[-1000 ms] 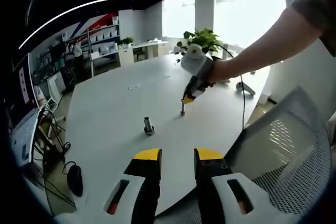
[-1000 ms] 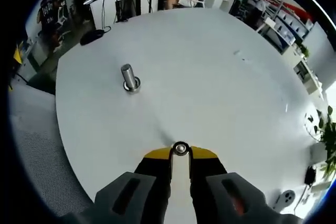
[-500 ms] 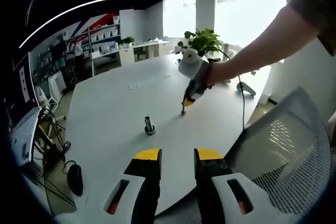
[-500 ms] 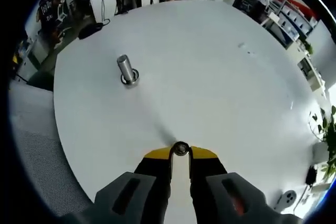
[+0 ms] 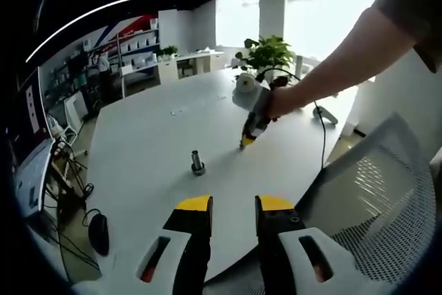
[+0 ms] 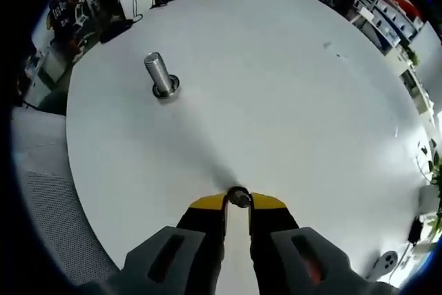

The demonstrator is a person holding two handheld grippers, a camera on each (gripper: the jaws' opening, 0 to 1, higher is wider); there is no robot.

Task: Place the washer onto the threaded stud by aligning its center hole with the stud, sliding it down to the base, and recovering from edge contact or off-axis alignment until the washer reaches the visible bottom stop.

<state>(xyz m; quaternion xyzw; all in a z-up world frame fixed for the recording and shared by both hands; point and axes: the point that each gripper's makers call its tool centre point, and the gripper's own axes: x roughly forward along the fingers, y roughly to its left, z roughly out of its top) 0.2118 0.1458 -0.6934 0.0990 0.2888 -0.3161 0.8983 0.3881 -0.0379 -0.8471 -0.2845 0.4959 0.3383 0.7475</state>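
Here, in the right gripper view, the right gripper [image 6: 237, 198] pinches a small round silver metal washer [image 6: 239, 197] between its yellow-tipped jaws, the ring gripped at its edges and held above the white round table [image 6: 290, 94]. The short grey metal threaded stud [image 6: 158, 74] stands upright on its round base at about 11 o'clock from the washer, well apart from it, with nothing on its shaft.

In the left gripper view, the left gripper [image 5: 233, 202] hangs over the table's near edge with its jaws spread and nothing between them. The stud [image 5: 197, 162] sits at 12 o'clock from those jaws, some way off. The right gripper [image 5: 247, 140] enters at 1 o'clock, held by a person's hand [image 5: 283, 99], its tip low, near the tabletop. A grey mesh chair back [image 5: 387, 191] sits at 3 o'clock. A green potted plant [image 5: 266, 52] stands beyond the table's far edge.
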